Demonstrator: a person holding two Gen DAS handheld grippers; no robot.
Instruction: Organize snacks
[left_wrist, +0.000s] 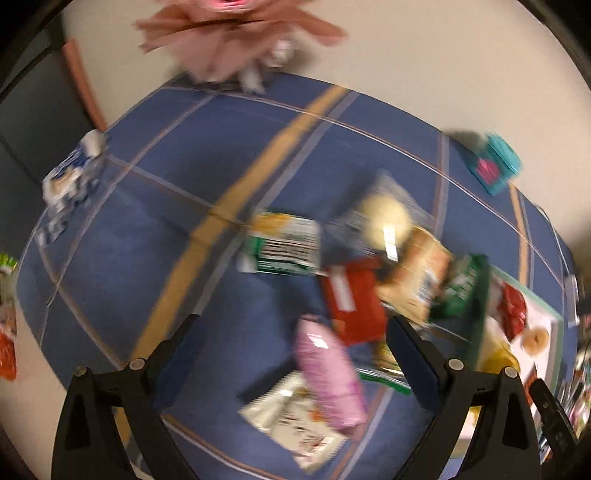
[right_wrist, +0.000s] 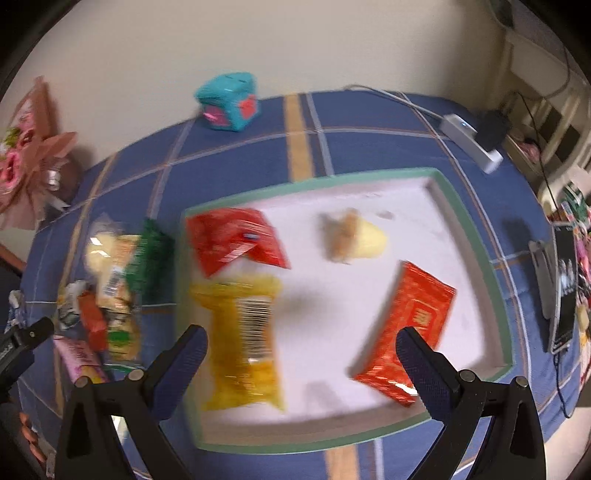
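Hovering above the blue checked tablecloth (right_wrist: 369, 114), the right gripper (right_wrist: 301, 345) has its jaws spread wide with nothing between its pads. The landmark is the white tray (right_wrist: 469, 236) with a green rim. Inside the tray lie a yellow packet (right_wrist: 243, 339) at its near-left side, a red packet (right_wrist: 236, 240) in its far-left corner, an orange-red packet (right_wrist: 410, 325) toward its right wall, and a small pale snack (right_wrist: 354, 236) near its far middle. Just outside the tray's left wall sits a loose heap of snacks (right_wrist: 110, 280), among them a green packet (right_wrist: 151, 254) touching or nearly touching that wall. The left gripper (left_wrist: 291, 332) is also spread wide and empty, over a pink packet (left_wrist: 328, 373), a white packet (left_wrist: 295, 421) and a dark red packet (left_wrist: 351, 302) in that heap, left of the tray. A teal box (right_wrist: 229, 103) stands beyond the tray's far edge, well apart. Both views are blurred.
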